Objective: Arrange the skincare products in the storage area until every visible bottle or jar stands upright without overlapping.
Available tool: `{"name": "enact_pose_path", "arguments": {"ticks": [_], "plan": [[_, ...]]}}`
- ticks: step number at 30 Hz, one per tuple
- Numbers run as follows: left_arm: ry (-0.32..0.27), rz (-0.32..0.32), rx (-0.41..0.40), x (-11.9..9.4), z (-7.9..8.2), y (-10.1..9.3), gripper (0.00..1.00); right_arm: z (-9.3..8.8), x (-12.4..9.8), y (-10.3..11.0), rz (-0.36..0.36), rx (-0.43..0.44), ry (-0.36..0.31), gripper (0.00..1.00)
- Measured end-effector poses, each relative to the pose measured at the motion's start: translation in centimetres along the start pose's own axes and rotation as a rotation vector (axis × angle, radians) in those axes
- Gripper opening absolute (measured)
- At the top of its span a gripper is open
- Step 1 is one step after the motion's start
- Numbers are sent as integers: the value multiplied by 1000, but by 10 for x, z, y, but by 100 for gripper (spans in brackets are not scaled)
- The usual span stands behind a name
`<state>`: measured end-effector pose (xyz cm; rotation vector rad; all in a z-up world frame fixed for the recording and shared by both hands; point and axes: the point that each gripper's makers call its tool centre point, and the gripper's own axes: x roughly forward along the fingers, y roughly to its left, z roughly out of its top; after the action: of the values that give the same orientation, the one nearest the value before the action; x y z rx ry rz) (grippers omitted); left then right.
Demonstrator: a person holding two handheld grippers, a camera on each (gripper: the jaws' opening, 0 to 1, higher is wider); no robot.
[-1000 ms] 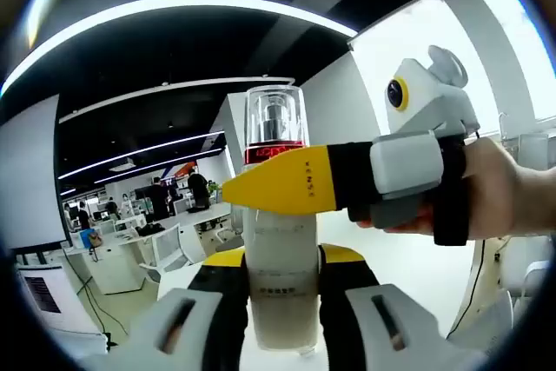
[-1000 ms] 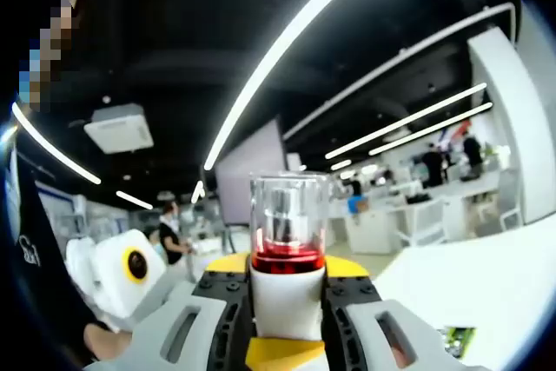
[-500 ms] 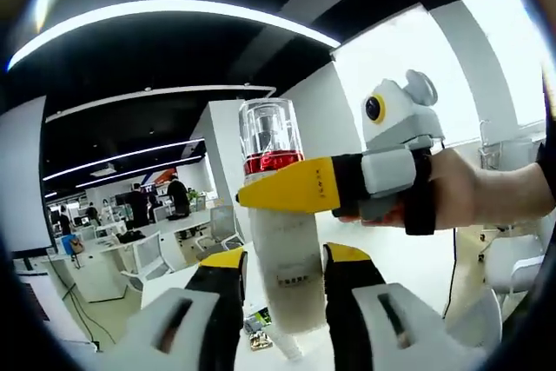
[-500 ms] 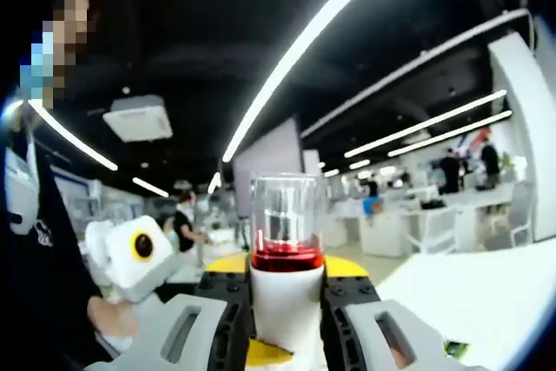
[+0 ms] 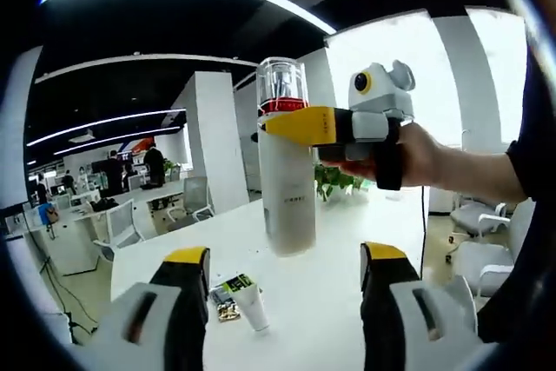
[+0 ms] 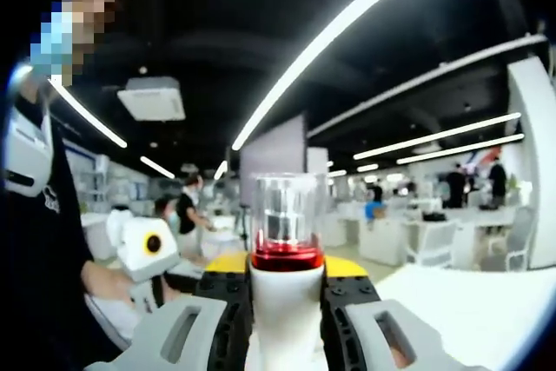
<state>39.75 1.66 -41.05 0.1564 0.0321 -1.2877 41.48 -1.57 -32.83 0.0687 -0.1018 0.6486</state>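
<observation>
Two grippers showed in the left gripper view: its own left gripper (image 5: 285, 280) rose from the bottom edge with its yellow-tipped jaws spread wide and nothing between them, while the right gripper (image 5: 300, 125) reached in from the right, carried by a person's hand (image 5: 419, 155). That right gripper's yellow jaws were clamped around the upper part of a tall white cylindrical pump bottle with a clear cap and a red collar (image 5: 287, 167), which stood upright at the centre of the frame, its base low against the white table (image 5: 321, 301); whether it touched the surface could not be told. Toward the lower left of that view, a small white tube (image 5: 256, 308) lay on the table beside a small green and yellow packet (image 5: 230, 291). In the right gripper view, the same bottle (image 6: 286, 280) filled the lower centre, gripped between the closed jaws of the right gripper (image 6: 285, 301), its clear cap and red collar rising above them. At the left of that view the left gripper (image 6: 146, 245) appeared, held by the person's other hand (image 6: 106, 282).
</observation>
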Motion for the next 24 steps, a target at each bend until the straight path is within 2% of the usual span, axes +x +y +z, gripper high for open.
{"name": "enact_pose_path", "arguments": {"ticks": [1, 3, 6, 8, 10, 16, 21, 24], "plan": [[1, -12, -28, -1, -2, -1, 76, -1, -1, -1, 1, 1, 3, 21], [18, -7, -23, -4, -8, 4, 82, -3, -2, 0, 11, -7, 9, 21], [80, 5, -18, -11, -24, 7, 90, -6, -6, -4, 16, -12, 17, 21], [106, -3, -43, -16, -33, 7, 94, -9, -7, -4, 17, -12, 23, 21], [105, -3, -66, -22, -38, 7, 99, -11, -8, -4, 20, -17, 29, 21], [128, -13, -111, -36, -50, 8, 99, -19, -11, -2, 38, -32, 35, 21], [123, 19, -120, -42, -51, 10, 99, -26, -12, -1, 62, -52, 32, 21], [140, 25, -124, -46, -59, 9, 99, -36, -12, -4, 70, -59, 47, 21]]}}
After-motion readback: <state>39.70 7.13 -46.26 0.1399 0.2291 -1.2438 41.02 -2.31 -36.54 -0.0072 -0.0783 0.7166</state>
